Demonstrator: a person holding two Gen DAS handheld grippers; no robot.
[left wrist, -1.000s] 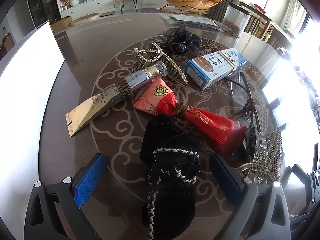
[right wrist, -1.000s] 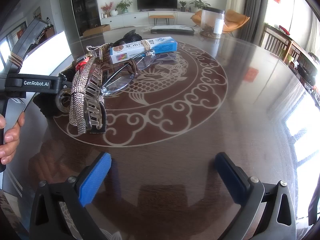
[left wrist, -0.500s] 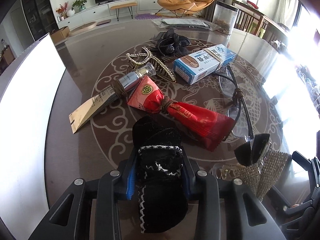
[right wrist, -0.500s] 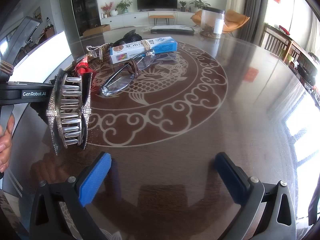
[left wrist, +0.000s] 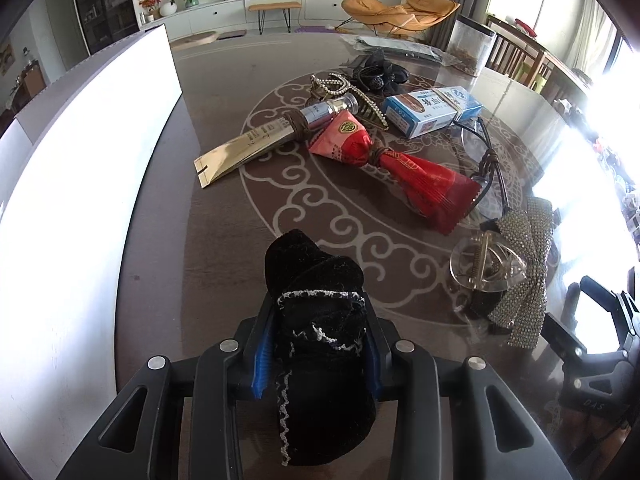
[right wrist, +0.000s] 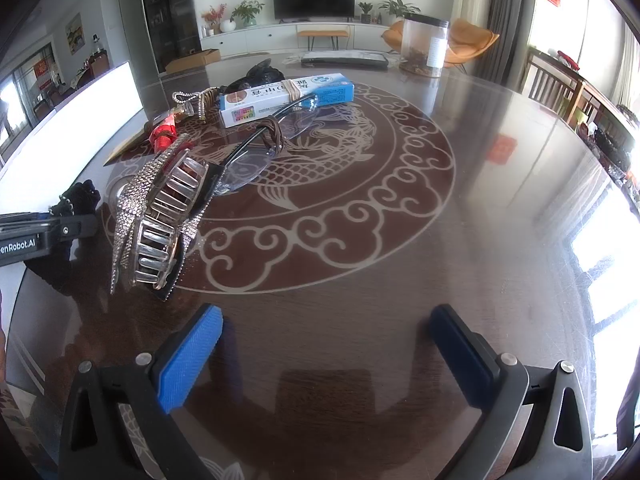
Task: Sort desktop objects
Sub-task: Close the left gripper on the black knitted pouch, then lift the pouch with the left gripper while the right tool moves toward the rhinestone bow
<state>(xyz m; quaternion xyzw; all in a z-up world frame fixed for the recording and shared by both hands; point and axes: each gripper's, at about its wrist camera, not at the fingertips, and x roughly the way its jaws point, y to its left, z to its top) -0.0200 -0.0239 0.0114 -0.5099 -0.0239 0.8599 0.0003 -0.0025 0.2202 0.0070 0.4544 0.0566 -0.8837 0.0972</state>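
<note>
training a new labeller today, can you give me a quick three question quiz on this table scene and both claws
1. True or false: the right claw is shut on the rhinestone hair clip.
2. What does the left claw hold? A) the red snack packet B) the black velvet hair piece C) the blue and white box
3. Fill in: a brown hair tie is wrapped round the folded ______ lying beside the blue and white box.

Key
1. False: its pads stand apart over bare table, with the clip off to one side.
2. B: the pads press on the black velvet hair piece.
3. Glasses.
</note>
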